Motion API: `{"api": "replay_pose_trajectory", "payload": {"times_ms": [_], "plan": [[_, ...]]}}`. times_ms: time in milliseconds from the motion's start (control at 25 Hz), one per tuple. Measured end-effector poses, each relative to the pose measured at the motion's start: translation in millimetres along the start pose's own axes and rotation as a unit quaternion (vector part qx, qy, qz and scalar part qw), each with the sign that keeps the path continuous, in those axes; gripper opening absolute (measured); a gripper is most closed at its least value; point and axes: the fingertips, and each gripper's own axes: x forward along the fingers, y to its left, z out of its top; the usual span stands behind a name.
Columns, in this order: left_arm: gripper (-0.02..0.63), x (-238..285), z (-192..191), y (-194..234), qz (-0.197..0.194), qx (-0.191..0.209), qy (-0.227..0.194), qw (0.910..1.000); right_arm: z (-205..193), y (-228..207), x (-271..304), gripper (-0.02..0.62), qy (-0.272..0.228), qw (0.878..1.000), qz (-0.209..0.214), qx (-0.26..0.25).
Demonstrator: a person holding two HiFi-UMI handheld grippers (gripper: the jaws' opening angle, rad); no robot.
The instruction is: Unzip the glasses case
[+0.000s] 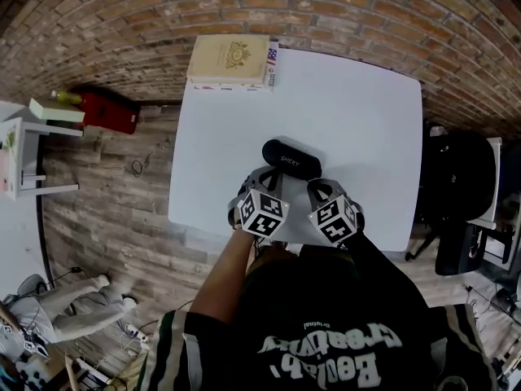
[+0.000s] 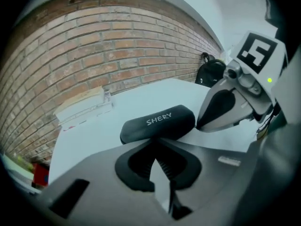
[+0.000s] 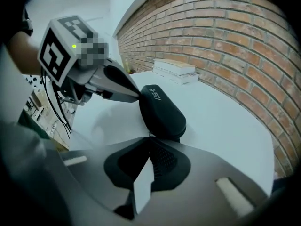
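Observation:
A black zipped glasses case (image 1: 291, 159) with white lettering lies on the white table (image 1: 366, 112), just beyond both grippers. My left gripper (image 1: 264, 177) is shut, its tips at the case's left end. In the left gripper view the case (image 2: 157, 123) lies crosswise right past the shut left gripper (image 2: 156, 139). My right gripper (image 1: 316, 187) is shut too, at the case's near right end. In the right gripper view the case (image 3: 162, 112) runs away from the shut right gripper (image 3: 150, 139). There the left gripper's fingers (image 3: 123, 84) touch the case's far end. Neither gripper holds anything.
A stack of books (image 1: 232, 62) lies at the table's far left corner. A black bag (image 1: 456, 186) stands on the floor by the table's right edge. A red box (image 1: 110, 108) and a white stand (image 1: 24, 149) are on the floor at the left.

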Motion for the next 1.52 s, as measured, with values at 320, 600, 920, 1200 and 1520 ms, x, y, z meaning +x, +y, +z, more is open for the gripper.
{"api": "replay_pose_trajectory", "payload": {"times_ms": [320,600,920,1200,1520], "plan": [[0.009,-9,45,-2,-0.025,0.01,-0.065,0.9975,6,16,7,0.015,0.002,1.0,0.002,-0.007],[0.011,7,43,-11,-0.059,0.001,-0.055,0.9967,2,6,7,0.015,0.012,1.0,-0.016,0.007],[0.009,7,40,-12,-0.068,0.003,-0.048,0.9965,-4,2,10,0.014,0.016,0.999,-0.031,0.014],[0.009,5,32,-18,-0.09,0.002,-0.037,0.9953,-8,-14,8,0.014,0.02,0.998,-0.051,0.018],[0.01,6,35,-17,-0.093,0.007,-0.024,0.9953,-3,-23,3,0.014,0.014,0.997,-0.075,0.001]]}}
